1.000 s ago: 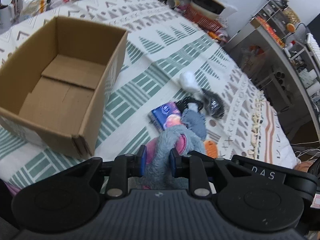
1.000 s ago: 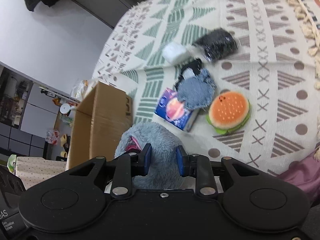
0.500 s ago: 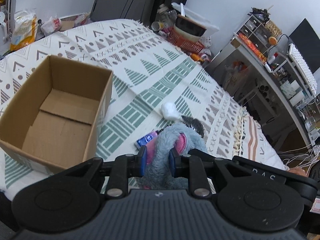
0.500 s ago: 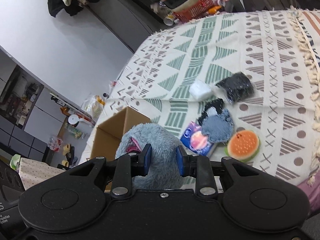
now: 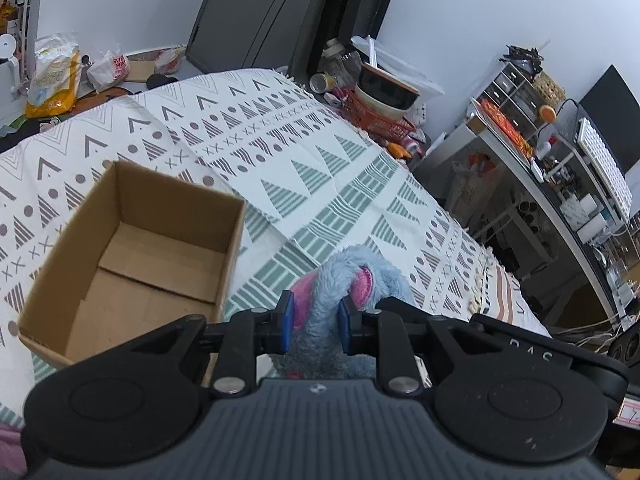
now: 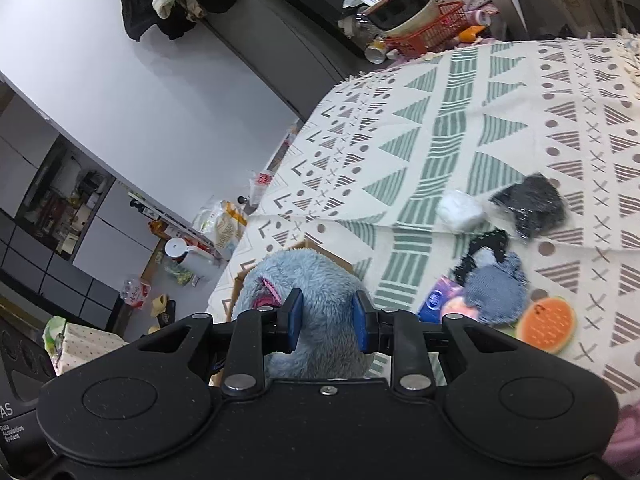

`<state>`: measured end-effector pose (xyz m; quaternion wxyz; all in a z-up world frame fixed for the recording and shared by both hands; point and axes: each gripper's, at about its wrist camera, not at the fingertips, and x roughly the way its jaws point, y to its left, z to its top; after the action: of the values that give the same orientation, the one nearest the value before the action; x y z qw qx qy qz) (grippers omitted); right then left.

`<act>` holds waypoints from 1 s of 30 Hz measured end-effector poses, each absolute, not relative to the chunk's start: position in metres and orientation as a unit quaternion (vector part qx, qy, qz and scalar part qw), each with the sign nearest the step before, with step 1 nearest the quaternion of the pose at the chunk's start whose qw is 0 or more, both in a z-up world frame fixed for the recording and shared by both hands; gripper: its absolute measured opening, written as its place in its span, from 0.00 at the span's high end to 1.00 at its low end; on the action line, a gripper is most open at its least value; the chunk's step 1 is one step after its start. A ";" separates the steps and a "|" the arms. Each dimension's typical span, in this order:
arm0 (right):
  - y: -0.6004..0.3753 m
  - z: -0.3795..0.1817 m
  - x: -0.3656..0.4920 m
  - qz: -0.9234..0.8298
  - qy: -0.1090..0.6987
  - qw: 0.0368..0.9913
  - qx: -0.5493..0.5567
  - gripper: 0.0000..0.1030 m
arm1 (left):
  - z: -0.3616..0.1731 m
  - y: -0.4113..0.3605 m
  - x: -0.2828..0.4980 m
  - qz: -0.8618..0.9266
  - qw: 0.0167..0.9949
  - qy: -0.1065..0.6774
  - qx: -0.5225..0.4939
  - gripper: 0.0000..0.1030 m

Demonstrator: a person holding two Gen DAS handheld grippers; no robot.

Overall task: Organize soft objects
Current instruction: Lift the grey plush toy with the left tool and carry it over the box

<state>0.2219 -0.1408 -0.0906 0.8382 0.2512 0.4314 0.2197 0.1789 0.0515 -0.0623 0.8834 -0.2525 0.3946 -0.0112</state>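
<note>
- At the bottom centre of the left wrist view, the left gripper [image 5: 313,322] is clenched on a fold of the blue plush toy [image 5: 348,276], its blue pads pressed into the fur on both sides.
- At the bottom centre of the right wrist view, the right gripper [image 6: 325,320] grasps the same blue plush toy [image 6: 308,280] around a thicker part, so both tongs carry it together, clear of the blanket.
- Just left of the toy in the left view, the cardboard box [image 5: 56,236] stands open in the lower left of the frame; its floor is bare, so I judge nothing has been sorted into it yet.
- The toy hangs beside the box's near right corner, not yet over the opening, so this first placement looks under way rather than done.
- At the right of the right view, several things remain on the patterned blanket [image 6: 460,128]: an orange burger-shaped toy [image 6: 546,324], a denim pouch [image 6: 496,292] lying on a blue packet [image 6: 438,300], and a black item partly under the pouch.
- Farther up the right of that frame lie a white wad [image 6: 460,212] and a black bundle [image 6: 530,208], close to each other.
- Most of the task seems left: this toy and the whole cluster still need placing.
</note>
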 end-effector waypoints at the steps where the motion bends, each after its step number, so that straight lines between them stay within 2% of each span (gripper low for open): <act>1: -0.138 -0.090 0.224 0.222 0.431 0.838 0.251 0.74 | -0.061 0.055 0.181 -0.011 0.883 0.394 -0.254 0.79; 16: -0.085 -0.083 0.259 0.249 0.436 0.831 0.240 0.74 | -0.058 0.112 0.205 0.009 0.881 0.383 -0.277 0.79; 26: -0.044 -0.098 0.284 0.258 0.461 0.819 0.223 0.74 | -0.079 0.152 0.221 0.032 0.871 0.383 -0.307 0.80; 30: -0.029 -0.110 0.292 0.259 0.474 0.812 0.221 0.69 | -0.091 0.167 0.224 0.042 0.865 0.388 -0.314 0.80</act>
<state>0.2918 -0.0290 -0.1098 0.8124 0.2207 0.4737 0.2587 0.2242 0.1674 -0.0909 0.8654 -0.3143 0.3880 0.0422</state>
